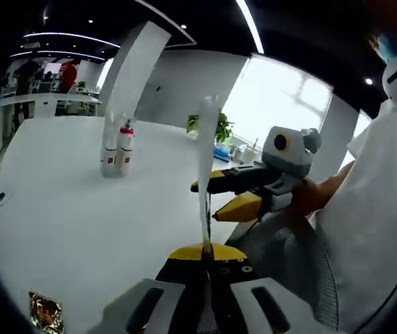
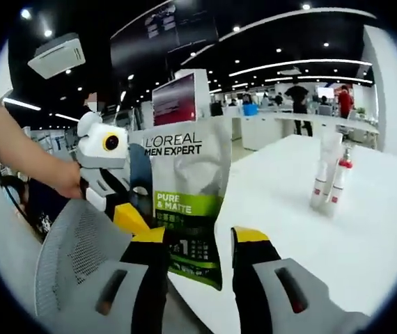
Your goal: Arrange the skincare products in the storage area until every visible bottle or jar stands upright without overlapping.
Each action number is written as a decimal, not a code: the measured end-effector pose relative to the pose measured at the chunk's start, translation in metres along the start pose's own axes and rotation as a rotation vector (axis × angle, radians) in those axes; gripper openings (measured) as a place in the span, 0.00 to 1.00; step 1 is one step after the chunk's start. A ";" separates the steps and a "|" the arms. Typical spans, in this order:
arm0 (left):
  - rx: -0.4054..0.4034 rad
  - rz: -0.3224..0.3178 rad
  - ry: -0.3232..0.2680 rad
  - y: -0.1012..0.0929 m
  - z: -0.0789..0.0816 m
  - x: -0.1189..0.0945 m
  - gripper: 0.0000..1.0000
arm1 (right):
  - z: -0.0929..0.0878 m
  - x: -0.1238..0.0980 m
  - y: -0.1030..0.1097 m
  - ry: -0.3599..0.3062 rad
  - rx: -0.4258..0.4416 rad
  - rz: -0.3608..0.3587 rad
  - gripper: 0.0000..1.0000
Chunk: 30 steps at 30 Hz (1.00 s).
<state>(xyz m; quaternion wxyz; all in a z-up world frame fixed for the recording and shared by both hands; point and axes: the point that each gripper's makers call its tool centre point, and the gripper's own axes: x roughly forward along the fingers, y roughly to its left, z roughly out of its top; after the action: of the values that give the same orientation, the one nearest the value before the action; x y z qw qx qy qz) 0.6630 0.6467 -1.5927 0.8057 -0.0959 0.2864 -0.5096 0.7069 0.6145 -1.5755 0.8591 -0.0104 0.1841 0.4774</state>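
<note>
A silver and green L'Oreal Men Expert pouch (image 2: 184,188) hangs in the air over the table edge. In the left gripper view the pouch (image 1: 205,167) shows edge-on, rising from my left gripper (image 1: 205,254), which is shut on it. My right gripper (image 2: 198,240) is open, its yellow-tipped jaws standing either side of the pouch's lower end. A white tube (image 2: 322,174) and a red-capped bottle (image 2: 338,182) stand upright side by side, far out on the white table (image 2: 366,236). The left gripper view shows that pair, tube (image 1: 109,147) and bottle (image 1: 125,146), well beyond the pouch.
A grey mesh chair (image 2: 80,243) sits under the grippers at the table's edge. A person's hand (image 2: 66,182) holds the left gripper (image 2: 137,198). A small printed sticker (image 1: 45,312) lies on the near table corner. An office counter with people stands far behind.
</note>
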 end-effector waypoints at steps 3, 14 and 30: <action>0.071 0.006 0.040 -0.002 -0.008 0.002 0.00 | -0.001 0.001 0.004 -0.004 0.054 0.034 0.34; 0.021 -0.015 0.046 -0.002 -0.009 0.002 0.00 | -0.010 -0.003 0.011 0.042 0.123 0.090 0.19; -0.193 -0.044 -0.047 0.001 0.004 -0.006 0.01 | 0.003 -0.017 0.019 -0.019 0.254 0.171 0.02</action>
<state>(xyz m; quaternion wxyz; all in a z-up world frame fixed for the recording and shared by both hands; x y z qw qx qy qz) 0.6643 0.6522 -1.5872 0.7877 -0.1913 0.3131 -0.4949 0.6835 0.6115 -1.5638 0.8114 0.1184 0.2352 0.5218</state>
